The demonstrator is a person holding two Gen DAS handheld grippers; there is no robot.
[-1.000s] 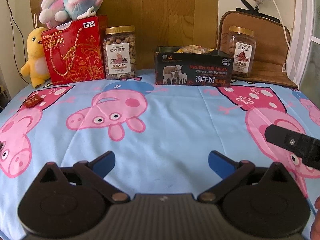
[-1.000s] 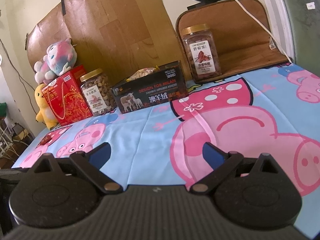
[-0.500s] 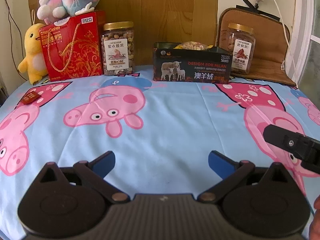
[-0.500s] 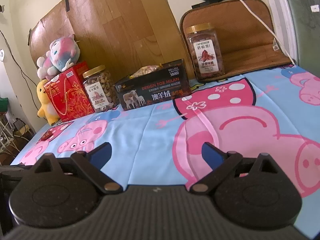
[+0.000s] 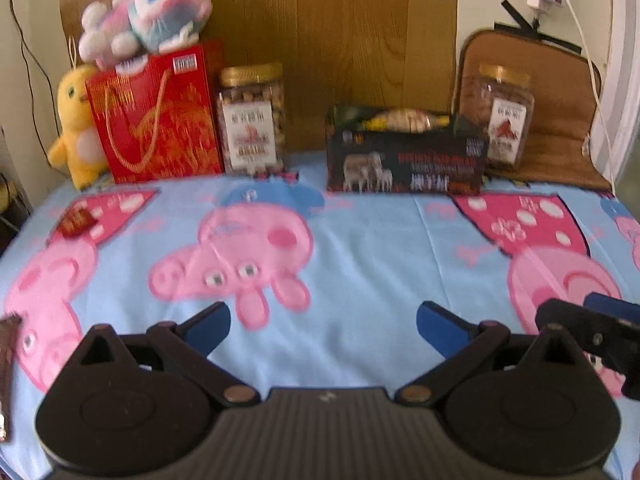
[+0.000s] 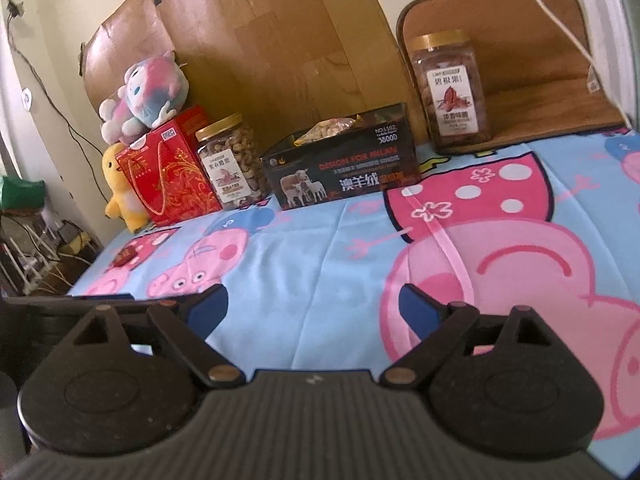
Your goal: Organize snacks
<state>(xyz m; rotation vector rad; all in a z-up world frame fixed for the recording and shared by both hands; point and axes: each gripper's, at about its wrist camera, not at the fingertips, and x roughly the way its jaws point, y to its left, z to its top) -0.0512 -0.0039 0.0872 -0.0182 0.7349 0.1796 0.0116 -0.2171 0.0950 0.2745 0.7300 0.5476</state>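
Along the far edge of the bench, whose cartoon-pig cloth covers the top, the things stand in a row against a wooden board. At the left end a yellow plush duck sits just beside a red gift bag, and a pink-and-blue plush toy lies on top of that bag. Touching the bag's right side is a gold-lidded jar of cashews. Well apart from it, near the middle, stands an open black box with a clear packet of nuts showing above its rim. Just behind the box's right end a second gold-lidded jar stands upright on a brown cushion. A small red snack packet lies flat on the cloth near the left edge, well clear of the row.

Nearer the cameras, the left claw hangs over bare cloth, spread wide with nothing between its blue pads. To its right the right claw is likewise wide and empty.
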